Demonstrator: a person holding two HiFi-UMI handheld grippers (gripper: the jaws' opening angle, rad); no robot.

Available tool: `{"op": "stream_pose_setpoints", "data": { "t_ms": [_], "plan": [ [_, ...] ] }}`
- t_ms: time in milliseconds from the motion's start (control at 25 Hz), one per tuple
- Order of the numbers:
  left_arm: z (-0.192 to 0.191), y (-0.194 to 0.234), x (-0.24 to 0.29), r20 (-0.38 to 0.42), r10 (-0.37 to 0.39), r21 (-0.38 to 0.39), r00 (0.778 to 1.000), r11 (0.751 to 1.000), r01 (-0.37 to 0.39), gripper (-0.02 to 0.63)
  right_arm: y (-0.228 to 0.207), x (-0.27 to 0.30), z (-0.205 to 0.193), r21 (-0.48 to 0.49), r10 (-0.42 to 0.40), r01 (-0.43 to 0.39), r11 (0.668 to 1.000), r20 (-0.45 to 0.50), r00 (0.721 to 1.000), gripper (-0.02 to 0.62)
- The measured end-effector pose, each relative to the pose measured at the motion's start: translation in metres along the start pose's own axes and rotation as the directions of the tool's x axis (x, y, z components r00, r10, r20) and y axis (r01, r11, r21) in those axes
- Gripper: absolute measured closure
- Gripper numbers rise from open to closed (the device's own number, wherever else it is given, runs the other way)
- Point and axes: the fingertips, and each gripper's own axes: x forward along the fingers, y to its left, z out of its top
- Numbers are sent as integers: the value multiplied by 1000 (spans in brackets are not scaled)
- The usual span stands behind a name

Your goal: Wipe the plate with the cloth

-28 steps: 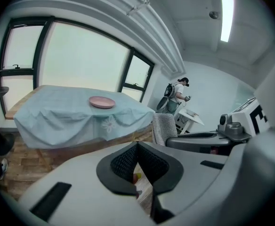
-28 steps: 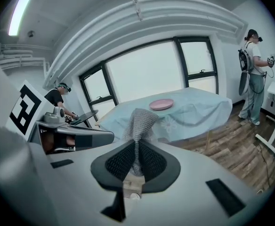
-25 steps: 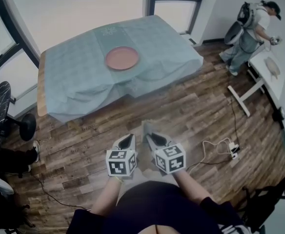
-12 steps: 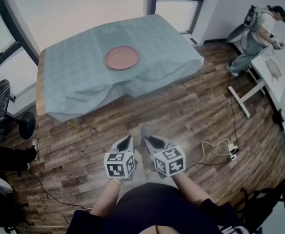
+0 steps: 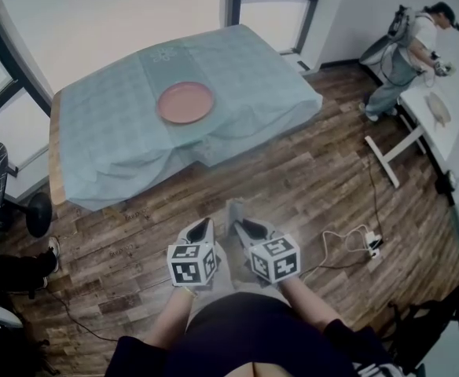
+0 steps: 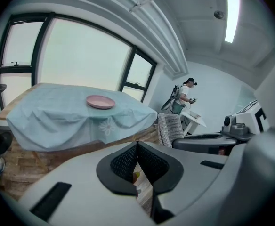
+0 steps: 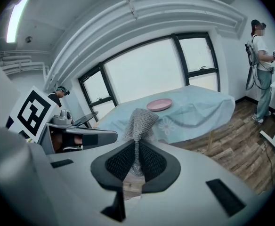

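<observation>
Plate (image 5: 185, 102) is set on the tabletop (image 5: 96, 144), well ahead of both claws and not yet wiped. Cloth (image 7: 140, 119) is clamped in the right claw (image 7: 136, 147). The left claw (image 6: 137, 147) is clenched with nothing in it. Approach step is judged in hand. Next, cloth must be carried forward and lowered onto the plate.

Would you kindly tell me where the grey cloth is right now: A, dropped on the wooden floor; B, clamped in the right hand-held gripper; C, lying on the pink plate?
B: the right hand-held gripper has its jaws closed on the cloth, and the plate ahead is bare.
</observation>
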Motion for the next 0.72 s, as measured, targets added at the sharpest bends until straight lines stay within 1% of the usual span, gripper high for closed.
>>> {"op": "stream_pose_setpoints", "data": {
  "t_ms": [120, 320, 720],
  "plan": [
    [10, 9, 14, -7, 1, 0, 1000, 1000, -1, 592, -9, 15, 13, 17, 3, -3, 1000, 7, 1000, 561],
    [30, 27, 39, -14, -2, -8, 1000, 1000, 2, 592, -21, 45, 33, 1, 6, -6, 1000, -7, 1000, 562],
    [89, 69, 80, -8, -1, -11, 1000, 1000, 1, 592, -39, 105, 88, -8, 8, -8, 1000, -14, 1000, 563]
  ]
}}
